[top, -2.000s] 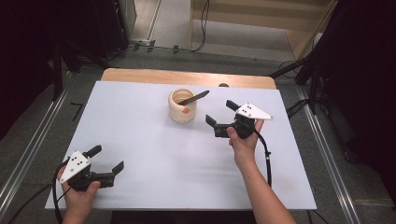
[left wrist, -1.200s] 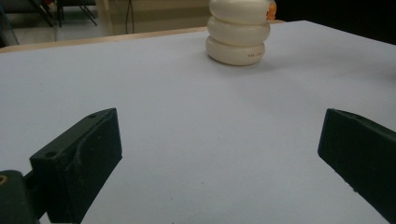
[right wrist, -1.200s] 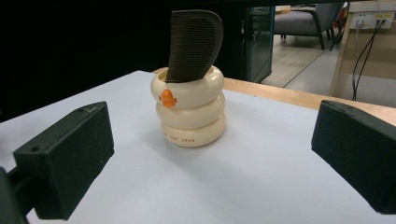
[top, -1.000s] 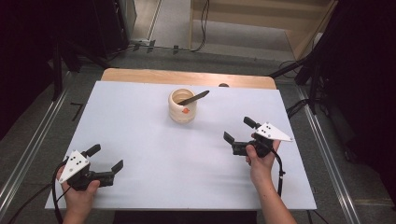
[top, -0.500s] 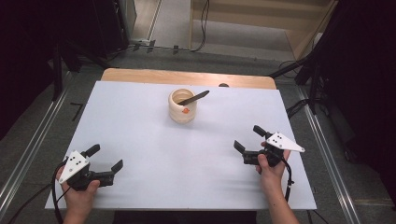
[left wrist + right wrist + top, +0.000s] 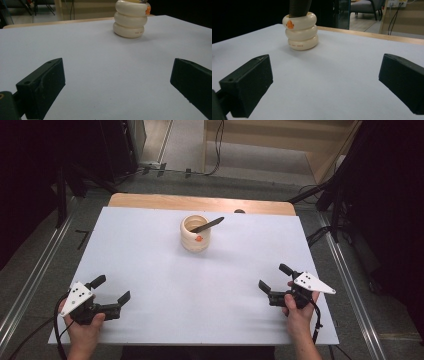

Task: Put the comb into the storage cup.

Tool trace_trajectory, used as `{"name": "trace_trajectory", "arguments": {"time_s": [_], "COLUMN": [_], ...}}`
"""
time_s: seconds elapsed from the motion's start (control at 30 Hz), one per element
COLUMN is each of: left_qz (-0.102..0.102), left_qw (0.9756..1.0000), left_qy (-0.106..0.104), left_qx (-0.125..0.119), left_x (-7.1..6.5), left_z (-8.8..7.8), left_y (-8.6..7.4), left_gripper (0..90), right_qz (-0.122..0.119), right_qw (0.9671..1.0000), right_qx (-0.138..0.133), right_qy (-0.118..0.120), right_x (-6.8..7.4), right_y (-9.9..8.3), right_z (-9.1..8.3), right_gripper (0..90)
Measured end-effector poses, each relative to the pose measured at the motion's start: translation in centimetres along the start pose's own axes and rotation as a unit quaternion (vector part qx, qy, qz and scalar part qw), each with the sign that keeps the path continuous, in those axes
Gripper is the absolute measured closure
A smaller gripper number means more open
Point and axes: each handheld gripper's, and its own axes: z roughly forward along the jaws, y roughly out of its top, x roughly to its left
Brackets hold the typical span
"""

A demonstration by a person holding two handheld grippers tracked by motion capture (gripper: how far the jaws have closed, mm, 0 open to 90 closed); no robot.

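I see the cup (image 6: 195, 234), a cream one shaped like three stacked rings with a small orange mark on its side, standing upright on the white surface (image 6: 150, 260), toward the far side and about midway between left and right. A dark tool (image 6: 207, 225) leans out of its mouth, its free end pointing to the far right. From my left gripper view the cup (image 6: 130, 18) sits far ahead and right of centre; from my right gripper view the cup (image 6: 301, 30) sits far ahead and left of centre, with the dark tool (image 6: 298, 7) rising from its top.

My left gripper (image 6: 111, 290) rests at the near left corner of the surface, held in the person's hand (image 6: 82, 325), jaws spread wide with nothing between them. My right gripper (image 6: 275, 277) is at the near right, also in hand (image 6: 298, 312), jaws wide apart and empty. Both are well apart from the cup, and both point toward the middle of the surface

A wooden strip (image 6: 200, 202) borders the far edge of the surface
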Motion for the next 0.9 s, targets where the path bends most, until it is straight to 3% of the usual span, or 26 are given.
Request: {"name": "trace_trajectory", "arguments": {"time_s": [0.43,0.57,0.9], "left_qz": [0.001,-0.007,-0.011], "left_qw": [1.0,1.0,0.9999], "left_qy": [0.001,0.001,-0.002], "left_qx": [0.002,0.001,0.006], "left_x": [-0.1,0.0,0.1], "left_z": [-0.1,-0.1,0.0], "left_y": [0.0,-0.1,-0.1], "left_gripper": [0.0,0.0,0.0], "right_qz": [0.0,-0.007,0.008], "right_qw": [0.9993,0.9988,0.997], "right_qx": [0.014,0.019,0.023], "right_qy": [-0.034,-0.044,-0.073], "right_x": [-0.7,-0.9,-1.8], "right_y": [-2.0,-2.4,-3.5], "right_z": [-3.5,-4.6,-7.6], "right_gripper": [0.0,0.0,0.0]}}
